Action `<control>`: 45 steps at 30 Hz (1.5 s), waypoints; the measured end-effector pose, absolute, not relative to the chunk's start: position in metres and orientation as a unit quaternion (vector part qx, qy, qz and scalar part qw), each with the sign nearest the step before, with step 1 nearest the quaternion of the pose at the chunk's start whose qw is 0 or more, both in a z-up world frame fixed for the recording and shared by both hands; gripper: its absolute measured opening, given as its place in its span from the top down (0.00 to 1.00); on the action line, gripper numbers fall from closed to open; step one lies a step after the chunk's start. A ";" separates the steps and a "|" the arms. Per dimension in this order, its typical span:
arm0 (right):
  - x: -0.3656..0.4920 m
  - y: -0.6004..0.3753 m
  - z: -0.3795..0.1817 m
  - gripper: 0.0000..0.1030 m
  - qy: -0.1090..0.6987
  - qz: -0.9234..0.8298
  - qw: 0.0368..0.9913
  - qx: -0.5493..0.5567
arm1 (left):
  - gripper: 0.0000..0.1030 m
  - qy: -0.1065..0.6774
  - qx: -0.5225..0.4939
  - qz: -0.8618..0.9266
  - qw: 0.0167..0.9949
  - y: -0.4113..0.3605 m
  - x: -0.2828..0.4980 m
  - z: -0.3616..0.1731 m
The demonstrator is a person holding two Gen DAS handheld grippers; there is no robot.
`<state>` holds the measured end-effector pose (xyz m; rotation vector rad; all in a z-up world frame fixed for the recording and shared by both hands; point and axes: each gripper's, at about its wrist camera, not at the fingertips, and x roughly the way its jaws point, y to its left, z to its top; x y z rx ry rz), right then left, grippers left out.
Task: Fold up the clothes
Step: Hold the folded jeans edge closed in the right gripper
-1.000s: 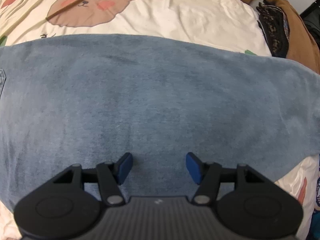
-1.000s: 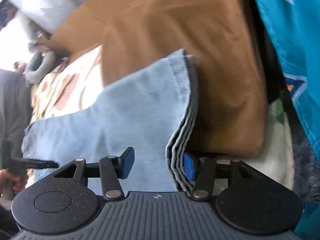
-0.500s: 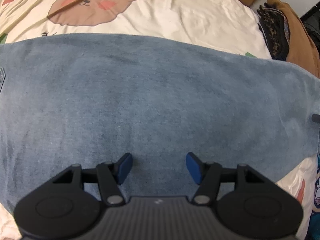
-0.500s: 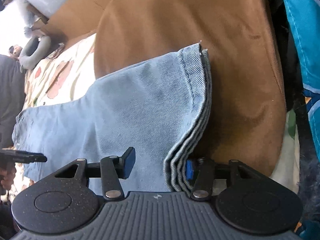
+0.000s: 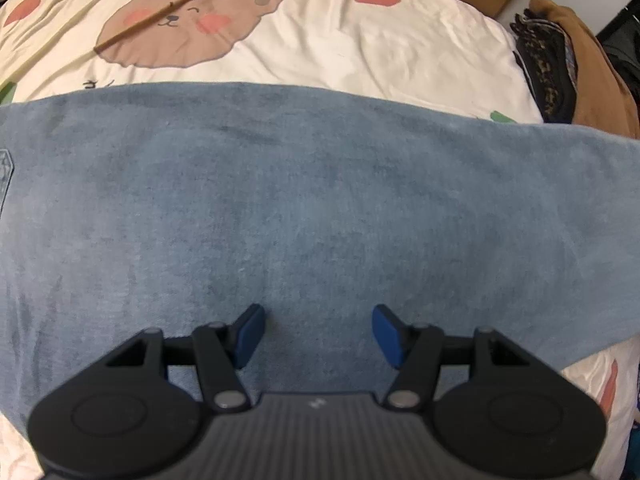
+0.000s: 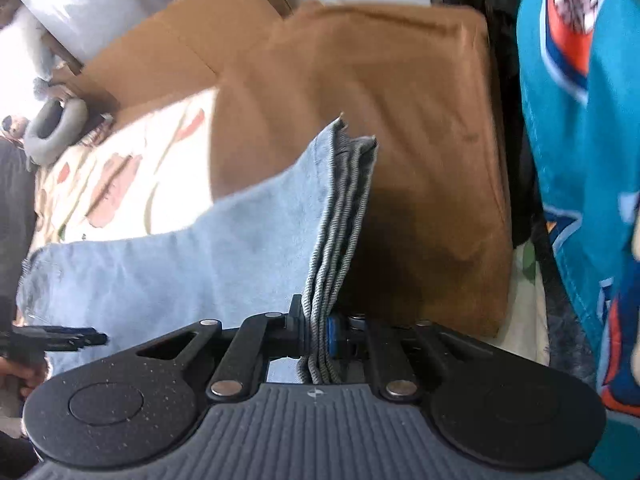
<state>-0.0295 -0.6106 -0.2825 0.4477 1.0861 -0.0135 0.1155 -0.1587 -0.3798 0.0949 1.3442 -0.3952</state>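
The blue jeans [image 5: 320, 208] lie lengthwise across the bed [image 5: 320, 40]. The right gripper [image 6: 316, 336] is closing its fingers on the stacked hem edge at the right end. The left gripper [image 5: 318, 334] hangs over mid-length, fingers apart and empty.

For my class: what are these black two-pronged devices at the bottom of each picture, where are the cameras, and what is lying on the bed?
No robot here: a person holds a hand-held tool in each hand, each carrying a camera that looks along its fingers. The left view shows the left tool open, above blue jeans spread on a bear-print bedsheet. The right view shows the right tool, jaws closing, pinching the jeans' stacked hems. Behind lie a brown garment and a teal jersey.
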 end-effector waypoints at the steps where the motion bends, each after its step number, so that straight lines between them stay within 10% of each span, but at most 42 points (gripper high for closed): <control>1: -0.030 -0.609 -0.275 0.91 0.509 -0.005 0.835 0.211 | 0.39 0.617 0.044 -0.180 0.764 -0.158 0.116 -0.379; 45: -0.053 -0.632 -0.117 0.92 0.434 -0.081 0.868 0.228 | 0.42 0.608 0.057 -0.233 0.757 -0.170 0.087 -0.375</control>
